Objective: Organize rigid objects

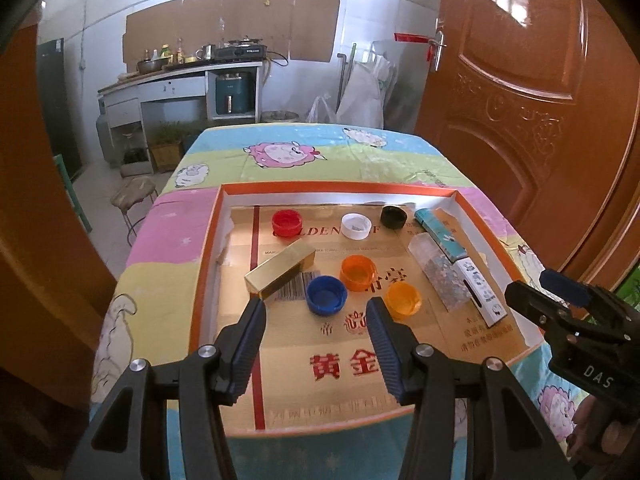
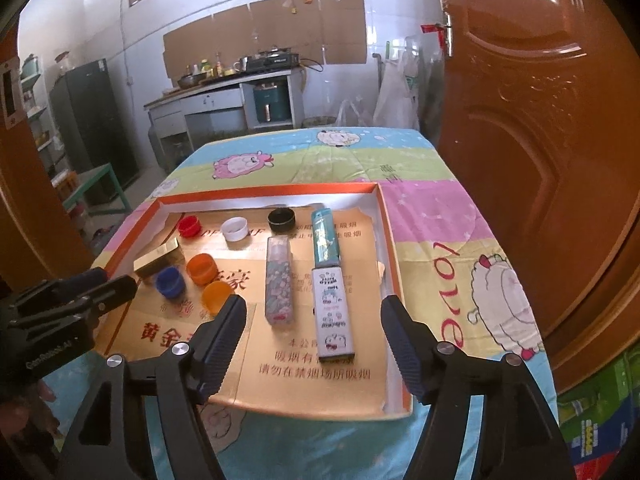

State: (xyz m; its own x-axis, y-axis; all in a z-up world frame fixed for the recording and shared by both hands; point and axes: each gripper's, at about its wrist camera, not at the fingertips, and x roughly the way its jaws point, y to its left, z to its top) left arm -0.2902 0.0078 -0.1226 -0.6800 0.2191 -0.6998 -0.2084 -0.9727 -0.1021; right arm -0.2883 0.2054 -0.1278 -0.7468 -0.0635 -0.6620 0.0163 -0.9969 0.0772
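A: What takes up most of the scene?
B: A table (image 1: 400, 152) under a pastel sheep-print cloth, with a brown door (image 1: 520, 92) on its right and a kitchen counter (image 1: 180, 76) far behind it.

A: And on the table?
B: A shallow tray (image 1: 208, 240) with an orange rim, lined with gold printed card. Everything to sort lies inside it.

A: The tools?
B: The left gripper (image 1: 316, 308) hovers over the near part of the tray, jaws wide with nothing between them. The right gripper (image 2: 312, 308) hangs over the tray's near right part, jaws very wide and also empty; a white box lies on the card below the gap, untouched.

A: Which boxes are there?
B: On the right side, a white box (image 2: 333, 312) lies near, end to end with a teal box (image 2: 326, 236) beyond it. Just left of them lies a floral box (image 2: 279, 280), roughly parallel. A gold box (image 1: 280, 272) sits at the left, angled.

A: The caps?
B: Along the far side, left to right: a red cap (image 1: 287, 223), a white cap (image 1: 356, 225), a black cap (image 1: 393, 216). Nearer the middle sit an orange cap (image 1: 359, 272), a blue cap (image 1: 326, 294) just beside the gold box, and a yellow cap (image 1: 403, 299) to the right, all mouth up
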